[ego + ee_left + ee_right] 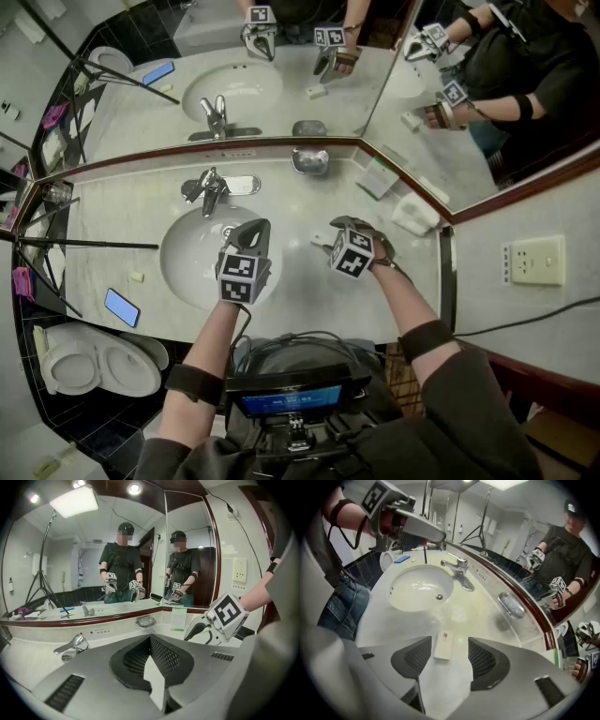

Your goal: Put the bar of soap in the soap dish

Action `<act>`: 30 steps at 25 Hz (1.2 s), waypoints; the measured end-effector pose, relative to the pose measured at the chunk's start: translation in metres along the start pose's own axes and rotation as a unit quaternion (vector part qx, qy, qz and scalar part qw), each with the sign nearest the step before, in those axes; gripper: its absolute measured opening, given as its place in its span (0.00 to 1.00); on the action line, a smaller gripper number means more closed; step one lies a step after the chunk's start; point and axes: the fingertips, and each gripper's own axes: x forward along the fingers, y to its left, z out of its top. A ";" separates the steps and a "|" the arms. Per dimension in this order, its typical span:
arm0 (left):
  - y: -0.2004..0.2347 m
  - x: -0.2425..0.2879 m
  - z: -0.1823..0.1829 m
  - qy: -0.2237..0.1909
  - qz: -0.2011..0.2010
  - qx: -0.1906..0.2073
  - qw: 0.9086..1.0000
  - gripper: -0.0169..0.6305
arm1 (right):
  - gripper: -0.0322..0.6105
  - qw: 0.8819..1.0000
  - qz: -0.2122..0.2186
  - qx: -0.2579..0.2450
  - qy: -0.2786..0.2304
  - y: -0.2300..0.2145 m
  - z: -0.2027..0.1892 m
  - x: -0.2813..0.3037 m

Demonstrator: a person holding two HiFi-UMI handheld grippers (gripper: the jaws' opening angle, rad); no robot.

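Worktop of pale marble with inset basin. Left claw pressed together, empty, above the basin's edge. Right claw spread, angled down. Soap dish at the mirror's foot, right of the tap. Bar of soap flat on the worktop between the right claw's parted pads, untouched, well apart from the dish.

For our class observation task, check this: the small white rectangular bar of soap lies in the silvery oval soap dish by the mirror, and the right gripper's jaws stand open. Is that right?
Not quite. The white bar of soap lies on the pale stone counter, between the open jaws of the right gripper, apart from the silvery soap dish; the right gripper view shows it.
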 end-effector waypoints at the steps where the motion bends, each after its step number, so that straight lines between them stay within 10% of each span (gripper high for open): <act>1: 0.002 0.002 0.000 -0.001 -0.001 -0.001 1.000 0.03 | 0.48 1.000 0.008 -0.008 0.013 0.001 -0.001 0.008; 14: 0.023 0.016 -0.017 0.010 0.001 -0.021 1.000 0.03 | 0.43 0.990 0.069 -0.043 0.114 0.013 -0.024 0.079; 30: 0.015 0.019 -0.017 0.014 -0.007 -0.014 1.000 0.03 | 0.33 0.998 0.033 0.029 0.053 -0.011 -0.010 0.055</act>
